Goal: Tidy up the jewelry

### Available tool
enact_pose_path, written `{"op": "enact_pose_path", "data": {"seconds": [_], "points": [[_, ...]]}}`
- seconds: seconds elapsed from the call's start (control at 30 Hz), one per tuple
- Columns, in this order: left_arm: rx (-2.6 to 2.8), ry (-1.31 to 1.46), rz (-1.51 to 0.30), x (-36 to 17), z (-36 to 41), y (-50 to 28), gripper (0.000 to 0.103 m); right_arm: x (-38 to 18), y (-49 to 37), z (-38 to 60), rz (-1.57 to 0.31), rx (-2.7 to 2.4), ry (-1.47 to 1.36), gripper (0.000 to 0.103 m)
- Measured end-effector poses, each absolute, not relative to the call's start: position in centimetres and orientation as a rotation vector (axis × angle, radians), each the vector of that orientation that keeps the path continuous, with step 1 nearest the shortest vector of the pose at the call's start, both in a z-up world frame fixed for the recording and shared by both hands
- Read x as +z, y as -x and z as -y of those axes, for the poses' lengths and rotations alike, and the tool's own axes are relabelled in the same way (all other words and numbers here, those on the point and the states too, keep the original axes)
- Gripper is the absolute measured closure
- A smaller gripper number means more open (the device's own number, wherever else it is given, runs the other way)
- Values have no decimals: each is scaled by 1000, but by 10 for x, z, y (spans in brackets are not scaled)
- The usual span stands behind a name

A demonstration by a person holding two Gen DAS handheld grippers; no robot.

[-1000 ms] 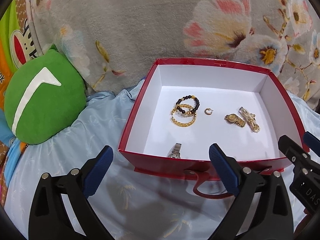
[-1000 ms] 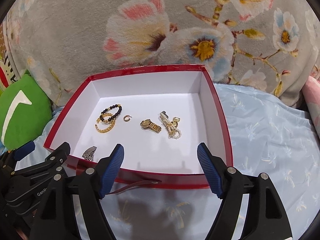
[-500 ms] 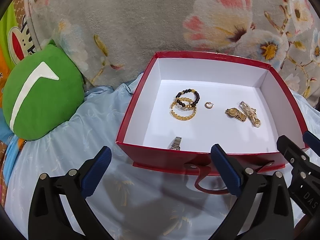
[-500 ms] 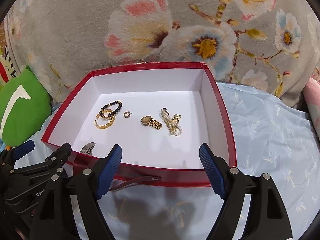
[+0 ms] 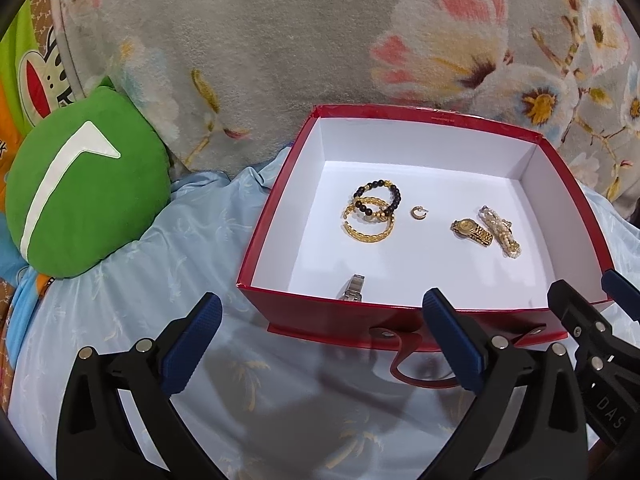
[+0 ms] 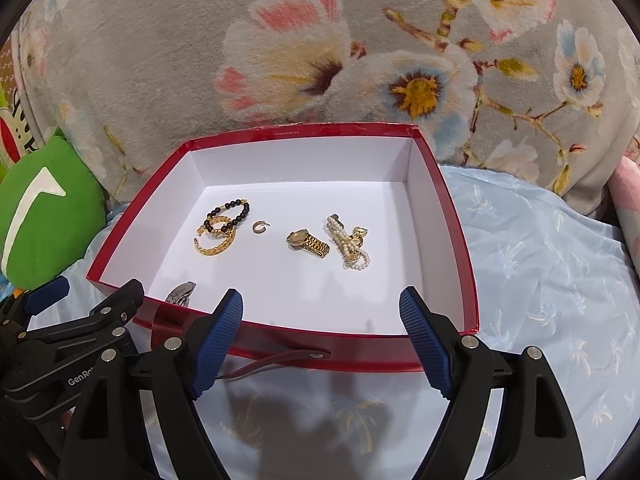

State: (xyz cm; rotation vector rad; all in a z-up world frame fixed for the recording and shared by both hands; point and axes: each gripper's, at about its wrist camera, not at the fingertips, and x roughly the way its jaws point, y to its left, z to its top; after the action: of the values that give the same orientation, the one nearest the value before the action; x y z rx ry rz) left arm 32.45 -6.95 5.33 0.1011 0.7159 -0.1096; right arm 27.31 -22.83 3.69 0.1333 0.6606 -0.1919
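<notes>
Your left gripper (image 5: 320, 340) and right gripper (image 6: 322, 330) hang spread and empty before the red box (image 6: 448, 216); bracelets (image 6: 220, 228), gold watch (image 6: 308, 242) and pearl strand (image 6: 346, 246) already lie inside, seemingly little remaining.

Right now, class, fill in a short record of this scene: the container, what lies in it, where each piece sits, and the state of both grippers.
container: red box, open top, white inside, on pale blue cloth
left group: black bead bracelet overlapping gold chain bracelet
middle: small gold hoop earring, apart from the rest
right group: gold watch beside pearl strand
near wall: silver watch, partly hidden
left gripper: open, nothing between the fingers
right gripper: open, nothing between the fingers
beside the box: green cushion
</notes>
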Motion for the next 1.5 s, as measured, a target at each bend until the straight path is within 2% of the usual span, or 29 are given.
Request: {"op": "enact_pose_path", "data": {"seconds": [0.43,1.5], "points": [[-108,-121,-711,59,70,-319,5,41,-269,226,-664,-184,-133,21],[-84,-129,-708,62,69,-318,5,41,-269,223,-664,-178,-130,20]]}}
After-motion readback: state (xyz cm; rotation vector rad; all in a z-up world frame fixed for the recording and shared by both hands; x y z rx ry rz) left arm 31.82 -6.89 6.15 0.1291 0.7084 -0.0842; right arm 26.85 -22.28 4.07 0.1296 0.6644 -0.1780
